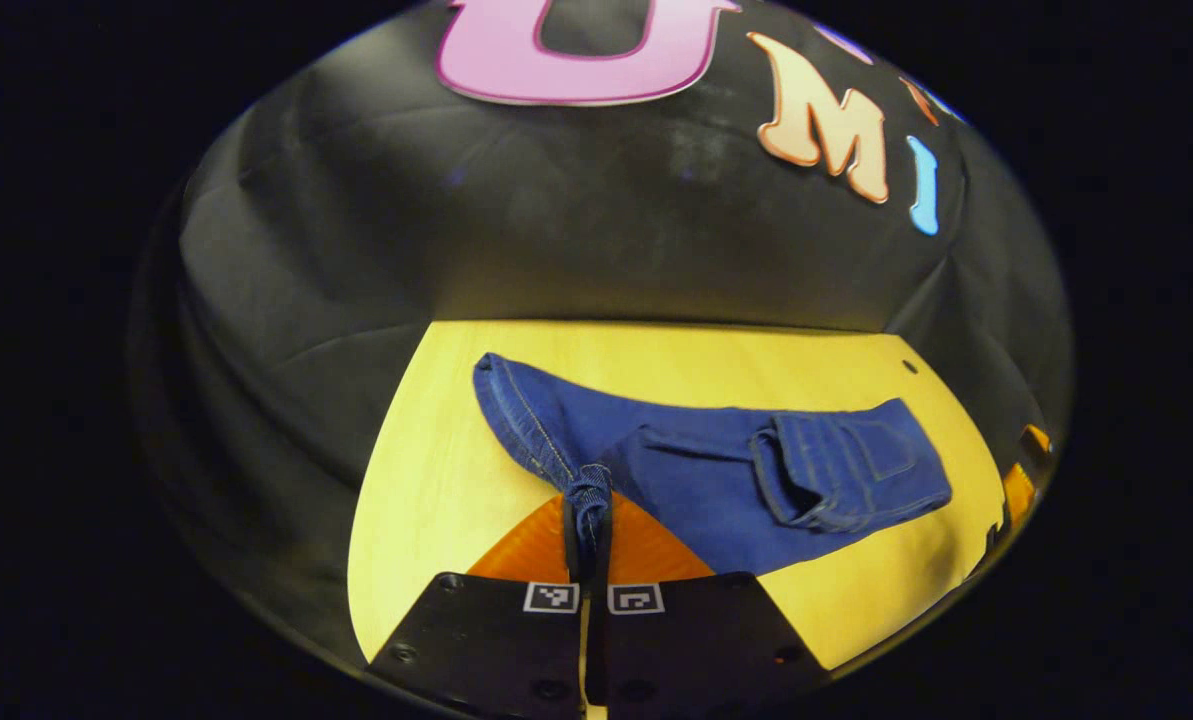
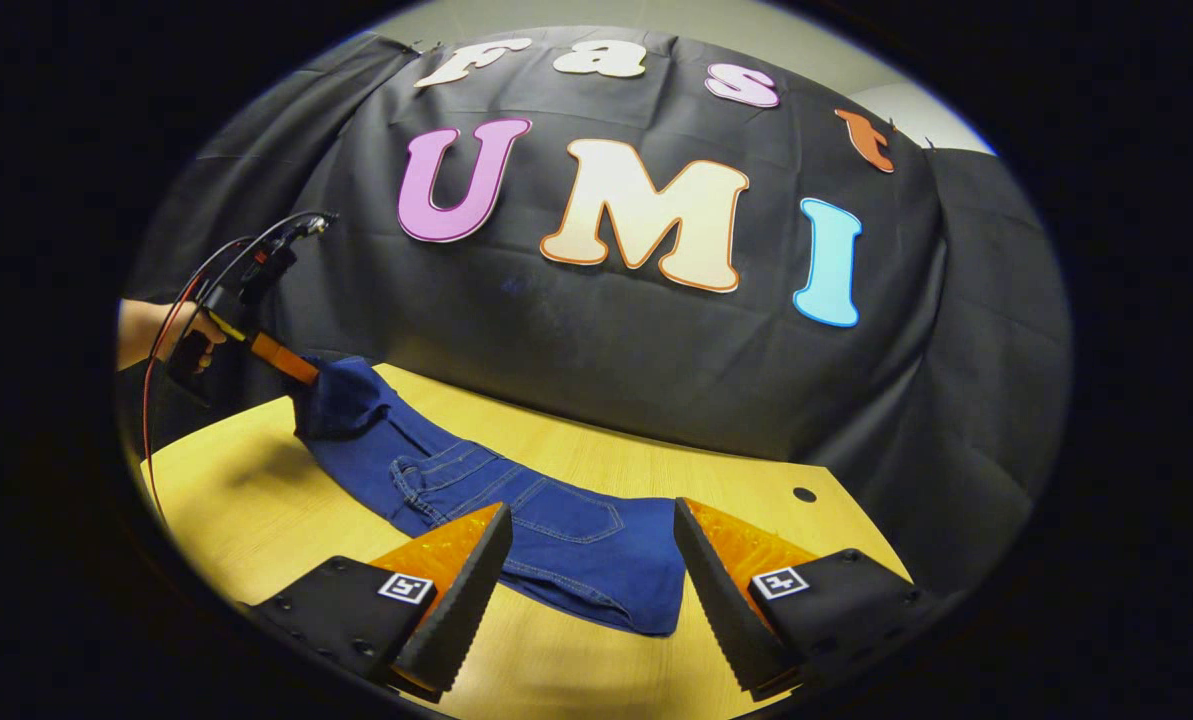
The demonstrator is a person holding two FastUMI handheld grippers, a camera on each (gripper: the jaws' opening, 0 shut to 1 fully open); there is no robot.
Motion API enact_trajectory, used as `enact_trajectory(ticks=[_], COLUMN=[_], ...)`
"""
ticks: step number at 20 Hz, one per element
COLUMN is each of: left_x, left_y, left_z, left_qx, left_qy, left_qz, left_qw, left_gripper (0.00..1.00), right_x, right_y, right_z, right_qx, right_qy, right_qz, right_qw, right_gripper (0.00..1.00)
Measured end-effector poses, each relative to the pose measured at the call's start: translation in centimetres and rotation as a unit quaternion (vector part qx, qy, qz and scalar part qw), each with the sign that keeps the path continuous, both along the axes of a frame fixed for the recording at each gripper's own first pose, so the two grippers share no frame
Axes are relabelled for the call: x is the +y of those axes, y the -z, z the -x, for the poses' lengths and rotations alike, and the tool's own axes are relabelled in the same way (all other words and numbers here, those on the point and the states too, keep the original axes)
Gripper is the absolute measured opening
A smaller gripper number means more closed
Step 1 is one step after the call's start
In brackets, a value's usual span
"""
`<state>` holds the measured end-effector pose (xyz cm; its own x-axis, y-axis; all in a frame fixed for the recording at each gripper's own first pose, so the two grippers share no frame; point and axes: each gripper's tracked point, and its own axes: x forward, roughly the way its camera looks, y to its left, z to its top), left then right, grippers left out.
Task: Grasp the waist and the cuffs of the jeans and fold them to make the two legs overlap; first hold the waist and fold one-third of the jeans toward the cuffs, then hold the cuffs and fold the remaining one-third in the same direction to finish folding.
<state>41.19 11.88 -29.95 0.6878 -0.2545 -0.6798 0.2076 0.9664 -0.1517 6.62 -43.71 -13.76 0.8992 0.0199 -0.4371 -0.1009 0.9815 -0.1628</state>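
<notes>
Pinching a bunched edge of our jeans (image 1: 716,470) in the left gripper (image 1: 589,520) at lower centre, denim across the yellow table (image 1: 426,480), our right gripper (image 2: 586,570) spread wide, empty, above the jeans' near end

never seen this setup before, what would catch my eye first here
The blue jeans stretch across the yellow wooden table, folded lengthwise with a back pocket facing up. At their far end the left gripper is shut on a bunch of denim and lifts it off the table, with a hand holding that gripper at the left of the right gripper view. Nearer, the right gripper hovers wide open over the other end of the jeans.
</notes>
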Motion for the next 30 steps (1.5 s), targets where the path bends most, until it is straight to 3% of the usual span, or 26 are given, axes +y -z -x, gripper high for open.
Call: enact_trajectory(ticks=[6, 12, 19, 27, 30], left_x=[-8.7, -17.5, -27.8, -34.3, -35.5], left_y=[-7.3, -9.5, -7.3, 1.1, 1.2], left_z=[-1.1, -1.0, 0.0, 3.3, 5.8], left_qx=[-0.06, -0.074, -0.053, 0.005, -0.004], left_qy=[0.037, 0.079, 0.123, 0.133, 0.129], left_qz=[0.037, 0.052, 0.066, 0.021, 0.02], left_qw=[0.997, 0.993, 0.989, 0.991, 0.991], left_gripper=[0.0, 0.0, 0.0, 0.0, 0.75], right_x=[-3.2, -7.5, -12.8, -17.3, -17.1], right_y=[-1.2, -2.3, -3.1, -3.7, -4.7], right_z=[1.6, 2.9, 4.6, 6.1, 5.8], right_qx=[-0.009, -0.019, -0.021, -0.021, -0.034], right_qy=[-0.006, 0.007, 0.029, 0.041, 0.027], right_qz=[-0.007, -0.009, -0.005, -0.001, -0.011], right_qw=[1.0, 1.0, 0.999, 0.999, 0.999], right_gripper=[1.0, 0.99, 1.0, 0.99, 0.99])
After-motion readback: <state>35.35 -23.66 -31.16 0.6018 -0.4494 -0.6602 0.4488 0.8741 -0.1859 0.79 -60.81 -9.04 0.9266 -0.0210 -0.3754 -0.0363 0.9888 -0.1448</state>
